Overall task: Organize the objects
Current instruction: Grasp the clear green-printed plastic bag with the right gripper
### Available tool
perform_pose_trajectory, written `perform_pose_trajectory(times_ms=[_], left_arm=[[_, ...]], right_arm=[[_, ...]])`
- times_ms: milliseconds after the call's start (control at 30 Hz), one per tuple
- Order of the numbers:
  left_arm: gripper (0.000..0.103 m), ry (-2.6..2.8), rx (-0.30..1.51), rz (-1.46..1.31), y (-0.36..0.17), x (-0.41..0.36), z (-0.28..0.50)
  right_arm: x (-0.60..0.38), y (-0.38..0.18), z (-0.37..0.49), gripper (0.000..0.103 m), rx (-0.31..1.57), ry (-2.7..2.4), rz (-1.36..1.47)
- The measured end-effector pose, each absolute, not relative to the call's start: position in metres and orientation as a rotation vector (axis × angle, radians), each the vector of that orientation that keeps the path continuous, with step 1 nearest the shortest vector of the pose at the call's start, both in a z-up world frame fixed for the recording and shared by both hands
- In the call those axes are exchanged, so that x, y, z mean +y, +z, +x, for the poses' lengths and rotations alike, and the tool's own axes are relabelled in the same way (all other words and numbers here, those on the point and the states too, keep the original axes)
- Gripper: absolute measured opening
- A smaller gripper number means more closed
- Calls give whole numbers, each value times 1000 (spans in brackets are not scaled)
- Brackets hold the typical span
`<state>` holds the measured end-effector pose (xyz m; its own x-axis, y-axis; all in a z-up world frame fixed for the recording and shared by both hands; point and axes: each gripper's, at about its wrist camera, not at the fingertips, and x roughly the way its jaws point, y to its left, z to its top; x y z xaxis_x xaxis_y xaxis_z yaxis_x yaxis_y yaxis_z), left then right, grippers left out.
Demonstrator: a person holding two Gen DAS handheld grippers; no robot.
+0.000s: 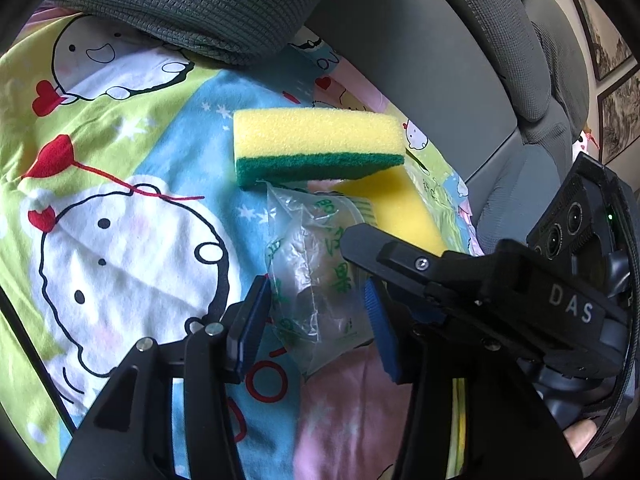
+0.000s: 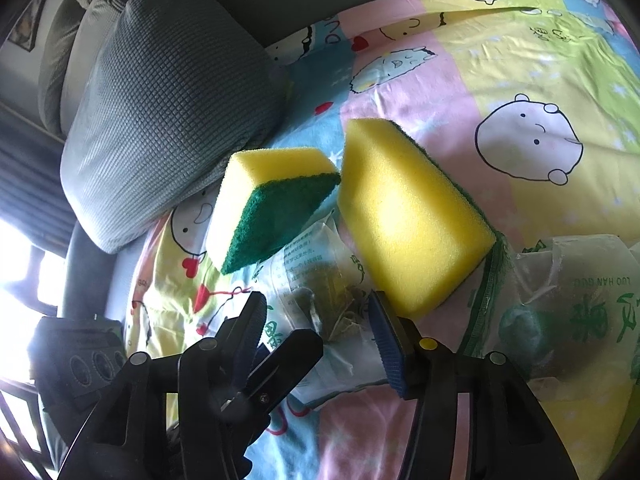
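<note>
A clear plastic packet (image 1: 312, 280) with green print and something dark inside lies on the cartoon bedsheet (image 1: 120, 208). My left gripper (image 1: 316, 320) straddles it, and both blue pads touch its sides. From the right, a black finger (image 1: 384, 252) of my right gripper reaches over the packet's upper end. In the right wrist view the same packet (image 2: 320, 300) lies between the spread fingers of my right gripper (image 2: 320, 320), and neither pad presses it. A yellow-and-green sponge (image 1: 316, 144) (image 2: 272, 200) stands just beyond. A second sponge (image 1: 404, 208) (image 2: 408, 216) leans by the right pad.
A grey textured cushion (image 1: 192, 4) (image 2: 168, 100) rests at the back of the sheet against grey upholstery (image 1: 420, 60). Another printed plastic packet (image 2: 580, 312) lies to the right of the second sponge. Framed pictures (image 1: 616, 116) hang on the far wall.
</note>
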<state>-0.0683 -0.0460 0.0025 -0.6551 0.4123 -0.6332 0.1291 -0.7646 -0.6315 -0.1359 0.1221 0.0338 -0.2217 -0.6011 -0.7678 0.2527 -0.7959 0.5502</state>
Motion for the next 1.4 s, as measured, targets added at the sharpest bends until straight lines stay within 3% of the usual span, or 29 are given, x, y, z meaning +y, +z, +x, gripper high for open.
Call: perform_pose_trajectory(times_ms=[267, 433, 767, 967, 1400], left_arm=[[52, 2533, -943, -1229, 4, -39, -68], [52, 2554, -897, -1233, 4, -36, -68], [50, 2588, -781, -1234, 5, -28, -68], [47, 2593, -737, -1232, 11, -23, -67], [47, 2625, -642, -1149, 39, -8, -54]], right_arm=[[118, 33, -135, 63, -396, -2059, 1504], [116, 29, -136, 72, -386, -2049, 1492], [119, 20, -136, 72, -416, -2019, 1509], [122, 24, -133, 66, -431, -2019, 1506], [132, 56, -112, 66, -434, -2062, 1442]])
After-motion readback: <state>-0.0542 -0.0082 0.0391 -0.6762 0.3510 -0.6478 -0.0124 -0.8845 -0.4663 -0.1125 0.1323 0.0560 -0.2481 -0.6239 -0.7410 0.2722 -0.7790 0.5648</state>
